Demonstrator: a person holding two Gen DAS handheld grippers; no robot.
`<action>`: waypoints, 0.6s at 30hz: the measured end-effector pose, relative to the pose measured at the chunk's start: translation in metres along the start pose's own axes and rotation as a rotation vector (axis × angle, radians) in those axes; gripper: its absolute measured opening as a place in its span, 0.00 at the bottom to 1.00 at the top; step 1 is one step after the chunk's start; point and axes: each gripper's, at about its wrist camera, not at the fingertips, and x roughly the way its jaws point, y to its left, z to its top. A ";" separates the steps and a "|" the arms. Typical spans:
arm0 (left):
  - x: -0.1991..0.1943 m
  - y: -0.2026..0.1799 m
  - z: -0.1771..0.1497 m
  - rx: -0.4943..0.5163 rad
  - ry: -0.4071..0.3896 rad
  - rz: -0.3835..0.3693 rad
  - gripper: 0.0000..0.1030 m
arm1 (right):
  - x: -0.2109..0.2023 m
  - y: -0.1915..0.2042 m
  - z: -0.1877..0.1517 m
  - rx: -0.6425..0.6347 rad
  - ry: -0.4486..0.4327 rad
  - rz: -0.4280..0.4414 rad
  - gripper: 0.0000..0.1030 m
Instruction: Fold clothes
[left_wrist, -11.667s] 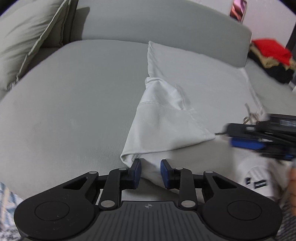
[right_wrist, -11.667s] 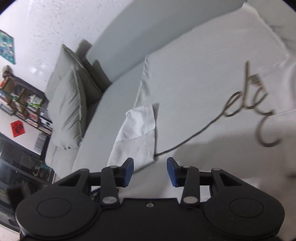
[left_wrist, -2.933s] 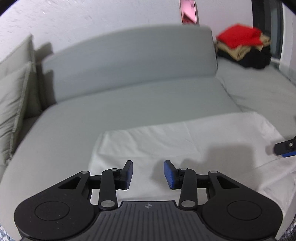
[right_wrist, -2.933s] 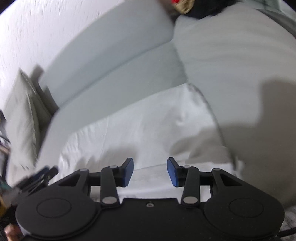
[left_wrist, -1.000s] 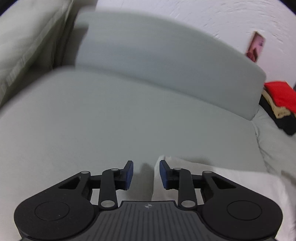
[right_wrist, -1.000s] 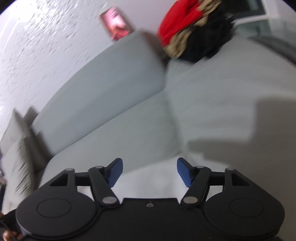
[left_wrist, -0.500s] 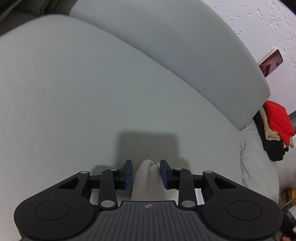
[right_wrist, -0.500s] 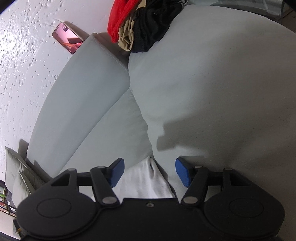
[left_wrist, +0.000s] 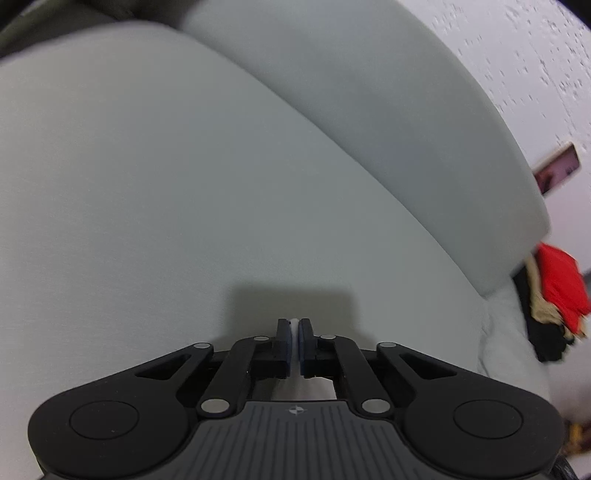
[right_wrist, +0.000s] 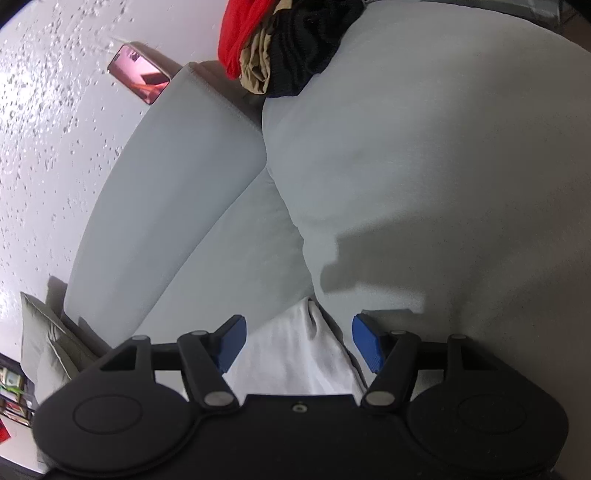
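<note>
White cloth (left_wrist: 294, 325) shows as a sliver pinched between the shut jaws of the left gripper (left_wrist: 294, 345), low over the sofa (left_wrist: 184, 206): one corner taken. Fold itself not yet made, I judge.

Right view: right gripper (right_wrist: 298, 341) jaws wide, cloth corner between them, ungripped. Only here is the cloth's spread visible.

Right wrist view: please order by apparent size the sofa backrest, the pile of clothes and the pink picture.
1. sofa backrest
2. pile of clothes
3. pink picture
The pile and picture lie farther away, so true sizes stay unsure.
</note>
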 end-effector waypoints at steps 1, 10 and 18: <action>-0.008 0.001 -0.002 0.006 -0.035 0.038 0.02 | -0.001 -0.001 0.000 0.006 -0.001 0.002 0.61; -0.105 -0.006 -0.048 0.191 -0.229 0.129 0.05 | -0.035 0.005 -0.017 -0.028 -0.040 -0.005 0.62; -0.235 -0.035 -0.119 0.301 -0.348 -0.151 0.24 | -0.186 0.026 -0.049 -0.088 -0.191 0.229 0.65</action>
